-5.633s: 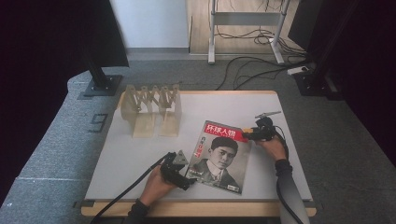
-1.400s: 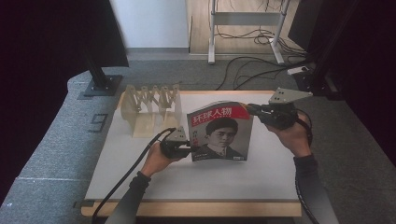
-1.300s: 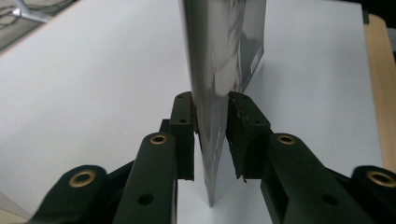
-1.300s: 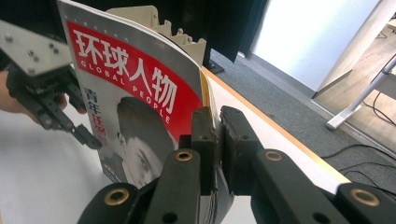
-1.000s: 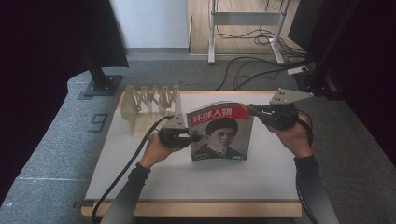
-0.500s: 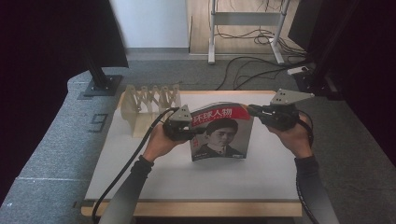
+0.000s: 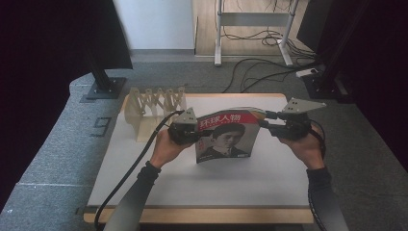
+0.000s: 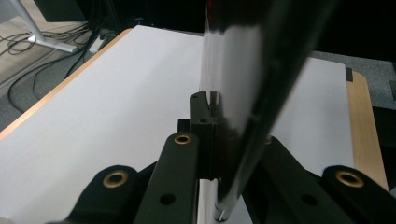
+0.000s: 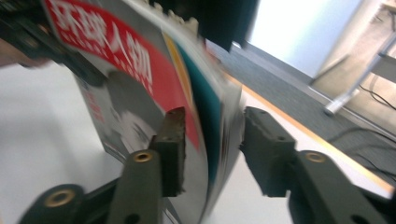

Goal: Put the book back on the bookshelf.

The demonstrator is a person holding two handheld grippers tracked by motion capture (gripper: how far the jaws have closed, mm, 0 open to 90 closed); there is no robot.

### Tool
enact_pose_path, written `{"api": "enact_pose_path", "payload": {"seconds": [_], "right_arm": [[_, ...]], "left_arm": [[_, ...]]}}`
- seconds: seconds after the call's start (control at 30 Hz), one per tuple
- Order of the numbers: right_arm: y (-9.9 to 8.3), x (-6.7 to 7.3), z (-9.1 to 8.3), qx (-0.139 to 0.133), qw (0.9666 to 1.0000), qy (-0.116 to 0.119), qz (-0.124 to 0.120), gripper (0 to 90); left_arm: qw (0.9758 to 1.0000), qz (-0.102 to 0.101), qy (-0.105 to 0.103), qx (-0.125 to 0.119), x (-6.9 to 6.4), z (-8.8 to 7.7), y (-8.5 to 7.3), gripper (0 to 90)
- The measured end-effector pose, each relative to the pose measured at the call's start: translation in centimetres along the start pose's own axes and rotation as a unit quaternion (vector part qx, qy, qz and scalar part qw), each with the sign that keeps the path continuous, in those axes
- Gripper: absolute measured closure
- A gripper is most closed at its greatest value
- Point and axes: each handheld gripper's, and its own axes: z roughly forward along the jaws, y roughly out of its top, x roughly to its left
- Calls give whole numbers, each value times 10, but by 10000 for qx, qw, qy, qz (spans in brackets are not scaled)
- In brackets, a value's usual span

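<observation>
The left hand-held gripper (image 7: 192, 131) is clamped on the left edge of a magazine (image 7: 226, 137), which is held upright above the middle of the white table (image 7: 144, 183); in the left gripper view its jaws are pressed flat on the glossy pages (image 8: 243, 93). At three o'clock from the magazine, the right hand-held gripper (image 7: 269, 126) has just been opening: in the right gripper view its jaws are parted, with the magazine's right edge (image 9: 210, 121) between them and a gap at the far jaw. At ten o'clock from the magazine, a folding wooden rack (image 7: 154, 103) is seen near the table's far left corner.
</observation>
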Motion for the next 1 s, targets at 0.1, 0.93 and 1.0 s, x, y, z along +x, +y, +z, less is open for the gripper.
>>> {"api": "enact_pose_path", "payload": {"seconds": [0.1,0.93,1.0], "right_arm": [[-11,2,2,111,9999,-94,21,476],[-105,11,34,582,9943,-461,770,32],[-112,14,37,654,9935,-468,803,5]], "left_arm": [[10000,7,6,-2,0,-1,-1,868],[9991,-264,308,-80,7,-42,-11,872],[9990,-287,341,-72,8,-46,-12,872]]}}
